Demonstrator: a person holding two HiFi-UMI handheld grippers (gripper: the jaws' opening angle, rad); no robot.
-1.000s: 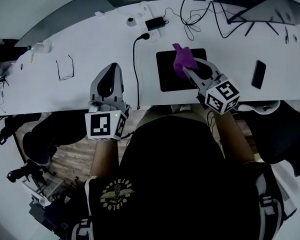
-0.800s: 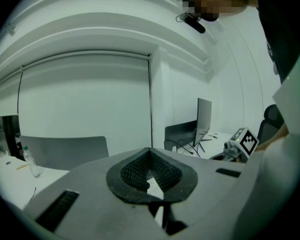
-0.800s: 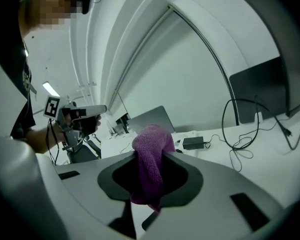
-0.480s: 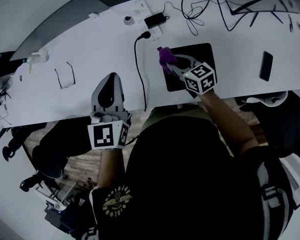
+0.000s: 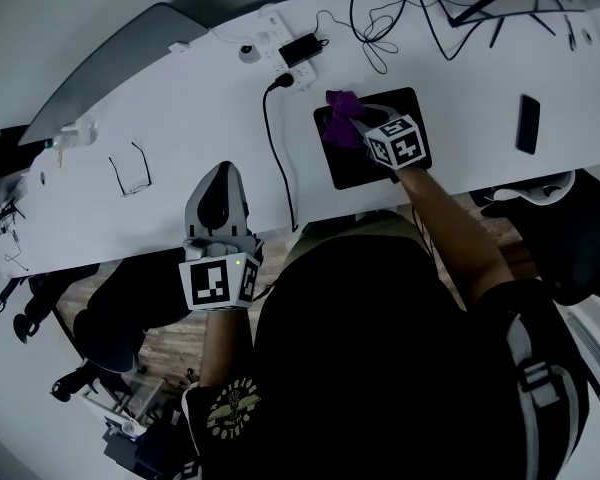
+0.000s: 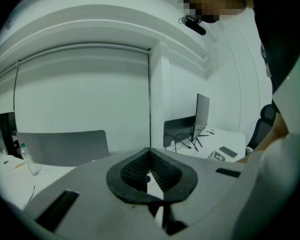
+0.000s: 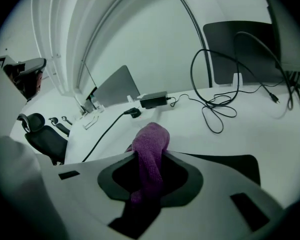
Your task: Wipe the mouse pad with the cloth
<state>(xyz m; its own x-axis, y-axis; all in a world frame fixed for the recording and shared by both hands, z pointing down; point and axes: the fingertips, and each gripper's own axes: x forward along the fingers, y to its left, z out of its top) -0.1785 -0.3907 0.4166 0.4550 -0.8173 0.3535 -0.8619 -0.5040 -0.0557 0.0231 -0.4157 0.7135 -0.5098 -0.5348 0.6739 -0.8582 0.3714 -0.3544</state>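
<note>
White desk filled the head view, with a black mouse pad [image 5: 380,168] lying flat near its front edge, on the person's right. The right gripper [image 5: 354,126] reached over that pad, its jaws clenched on a purple cloth [image 5: 338,128] – in the right gripper view the cloth [image 7: 151,140] ran up between the pads and bunched out past the tips of the right gripper [image 7: 150,153], with the mouse pad [image 7: 236,165] showing dark beneath and to the right. The bunch hung over the pad's far left corner and seemed to touch it, though contact could not be confirmed. From there nearly all of the pad lay to the right of the jaws and back toward the person, so a wiping stroke would probably have to run that way, along the pad's slightly longer side, which lay roughly parallel to the desk edge.

The left gripper [image 5: 223,173] rested at the desk's front edge, well apart from the pad and on the other side of a black cable [image 5: 277,158]. Its own view showed the tips of the left gripper [image 6: 150,153] pressed together with nothing held between them, so the right hand was clearly the nearer one for the work.

Spectacles [image 5: 128,163] lay to the left, a phone [image 5: 527,124] to the right of the pad, and a power adapter [image 5: 302,48] at the back. No container showed on the desk.
</note>
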